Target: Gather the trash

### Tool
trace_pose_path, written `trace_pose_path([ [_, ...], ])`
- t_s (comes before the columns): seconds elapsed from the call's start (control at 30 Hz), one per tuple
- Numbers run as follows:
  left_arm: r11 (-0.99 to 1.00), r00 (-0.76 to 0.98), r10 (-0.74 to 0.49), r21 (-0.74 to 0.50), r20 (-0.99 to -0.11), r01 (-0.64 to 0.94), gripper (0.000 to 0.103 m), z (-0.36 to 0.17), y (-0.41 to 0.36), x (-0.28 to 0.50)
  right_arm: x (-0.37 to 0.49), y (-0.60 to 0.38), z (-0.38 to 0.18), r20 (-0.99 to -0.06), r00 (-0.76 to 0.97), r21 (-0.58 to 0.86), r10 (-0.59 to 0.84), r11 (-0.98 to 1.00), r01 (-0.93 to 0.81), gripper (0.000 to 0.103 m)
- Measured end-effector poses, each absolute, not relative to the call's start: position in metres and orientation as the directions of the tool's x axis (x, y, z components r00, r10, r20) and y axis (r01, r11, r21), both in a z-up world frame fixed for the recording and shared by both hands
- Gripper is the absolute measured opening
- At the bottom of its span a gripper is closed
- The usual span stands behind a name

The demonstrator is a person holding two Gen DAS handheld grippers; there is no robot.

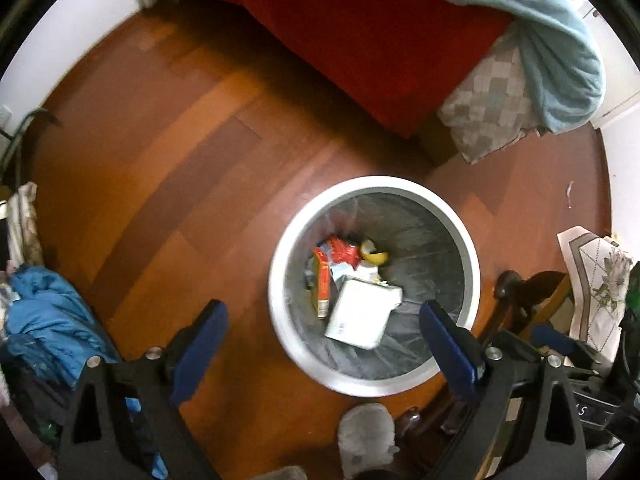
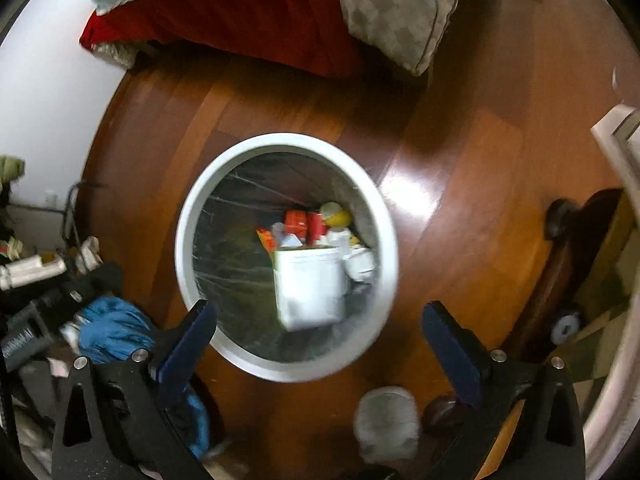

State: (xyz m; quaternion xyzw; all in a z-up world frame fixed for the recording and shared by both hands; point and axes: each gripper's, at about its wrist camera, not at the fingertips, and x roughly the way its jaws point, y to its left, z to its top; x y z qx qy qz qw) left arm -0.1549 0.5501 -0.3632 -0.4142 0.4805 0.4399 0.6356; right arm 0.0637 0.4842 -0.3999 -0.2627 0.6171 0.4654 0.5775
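Note:
A round white-rimmed trash bin [image 1: 280, 304] with a dark liner stands on the wooden floor; it also shows in the right wrist view [image 2: 188, 280]. Inside lie a white box [image 1: 360, 312], an orange carton [image 1: 321, 284], a red wrapper [image 1: 342, 250] and a yellow peel [image 1: 374, 254]. The white box [image 2: 312, 288], red packs [image 2: 298, 222] and yellow peel [image 2: 338, 214] show in the right wrist view too. My left gripper [image 1: 324, 320] is open and empty above the bin. My right gripper [image 2: 320, 320] is open and empty above the bin.
A bed with a red cover [image 1: 360, 40], a light blue blanket [image 1: 560, 60] and a checked pillow [image 1: 492, 108] stands behind the bin. Blue clothing [image 1: 48, 320] lies at the left. Dark wooden furniture [image 2: 568, 264] stands at the right. A grey slipper [image 1: 366, 436] is near the bin.

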Motion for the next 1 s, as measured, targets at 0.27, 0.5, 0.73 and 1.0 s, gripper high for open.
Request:
trace_pose_path([
  [0.27,0.300,0.114,0.319,-0.014,-0.941,-0.954,0.097,-0.300,0.485,-0.172,0.045,0.431,-0.351,-0.974,-0.080,0.157,0.212,0.373,-0.914,0.103],
  [0.5,0.329,0.165,0.377,-0.035,-0.911,-0.944,0.097,-0.241,0.424,-0.186,0.031,0.367,-0.285,-0.957,-0.073,0.175,0.281,0.358,-0.917,0.103],
  [0.73,0.367,0.229,0.424,-0.064,-0.876,-0.928,0.097,-0.185,0.372,-0.192,0.017,0.305,-0.209,-0.919,-0.075,0.214,0.387,0.328,-0.920,0.103],
  [1.0,0.431,0.319,0.463,-0.105,-0.827,-0.896,0.097,-0.120,0.315,-0.204,0.001,0.233,-0.119,-0.855,-0.094,0.262,0.510,0.270,-0.927,0.103],
])
